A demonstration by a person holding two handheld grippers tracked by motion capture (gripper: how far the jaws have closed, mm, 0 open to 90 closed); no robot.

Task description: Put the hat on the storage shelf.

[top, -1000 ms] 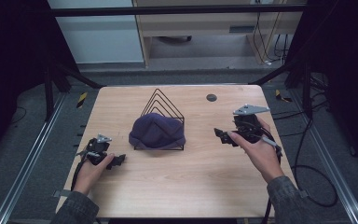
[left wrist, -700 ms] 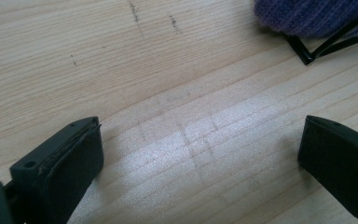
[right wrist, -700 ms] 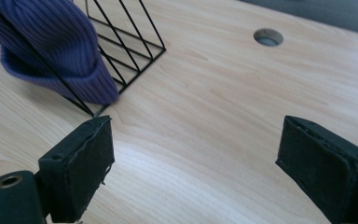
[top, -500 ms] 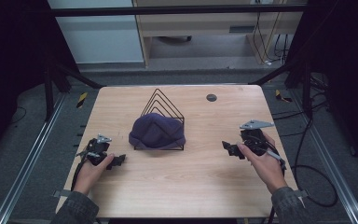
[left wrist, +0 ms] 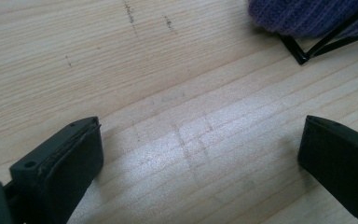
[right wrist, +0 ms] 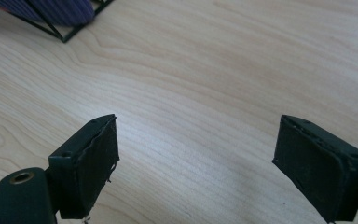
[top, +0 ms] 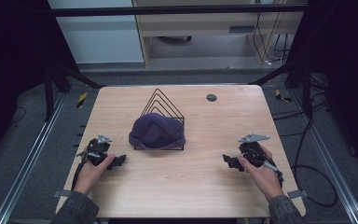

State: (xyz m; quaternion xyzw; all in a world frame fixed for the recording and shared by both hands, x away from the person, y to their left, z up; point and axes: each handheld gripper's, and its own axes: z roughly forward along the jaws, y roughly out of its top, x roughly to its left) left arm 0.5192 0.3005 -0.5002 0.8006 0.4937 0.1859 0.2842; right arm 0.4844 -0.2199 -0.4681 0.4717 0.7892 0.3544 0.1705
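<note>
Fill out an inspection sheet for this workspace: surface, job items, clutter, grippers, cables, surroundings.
Surface: wooden table, pale grain, faint scuff marks in the left gripper view.
Job's things: dark blue knit cap draped over a black wire rack at mid-table; the rack's peaks rise behind the cap.
Clutter: one small dark round disc near the far edge; cannot tell what it is.
Grippers: left gripper low over the table left of the cap, jaws wide apart, nothing between them. Right gripper to the cap's right, jaws wide apart, nothing between them.
Cables: black cable looping on the floor to the right.
Surroundings: dark frame bars, grey floor, yellow-black tape marks beside the table.
</note>
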